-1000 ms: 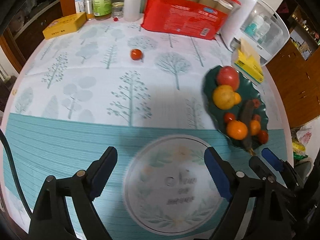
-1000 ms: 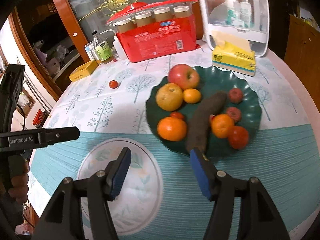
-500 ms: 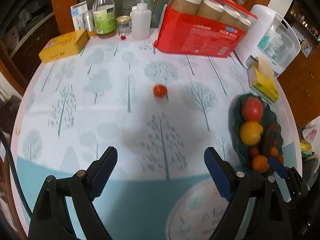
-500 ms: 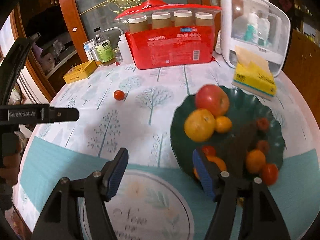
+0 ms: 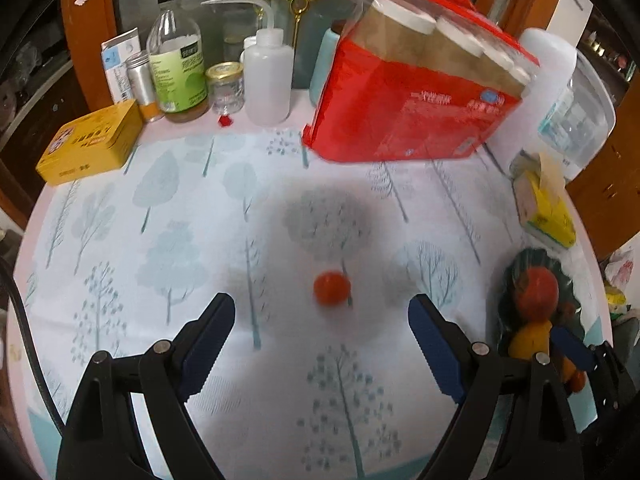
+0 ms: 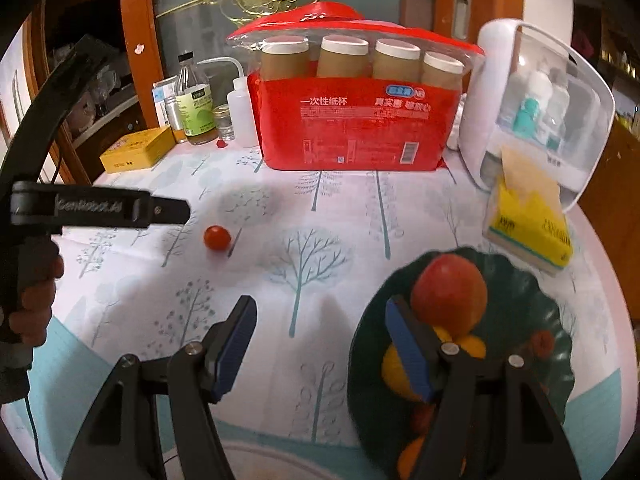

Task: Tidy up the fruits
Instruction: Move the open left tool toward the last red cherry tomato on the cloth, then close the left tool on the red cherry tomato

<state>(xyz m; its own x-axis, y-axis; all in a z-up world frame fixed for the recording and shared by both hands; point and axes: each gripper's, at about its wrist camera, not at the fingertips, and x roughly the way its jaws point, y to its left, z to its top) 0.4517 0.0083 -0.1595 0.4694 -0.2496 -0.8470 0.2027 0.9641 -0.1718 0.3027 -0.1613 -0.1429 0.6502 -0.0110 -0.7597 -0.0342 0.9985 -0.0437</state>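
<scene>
A small red tomato lies alone on the tree-print tablecloth, just ahead of my open, empty left gripper and between its jaws' line. It also shows in the right wrist view, near the left gripper's tip. A dark green plate at the right holds a red apple, oranges, a yellow fruit and small red fruits; it shows at the right edge of the left wrist view. My right gripper is open and empty over the plate's left rim.
At the table's back stand a red pack of paper cups, a white storage box, a yellow tissue pack, a yellow tin, bottles and a jar.
Both grippers moved forward toward the back of the table. The tomato now sits close in front of the left gripper. Both stayed open.
</scene>
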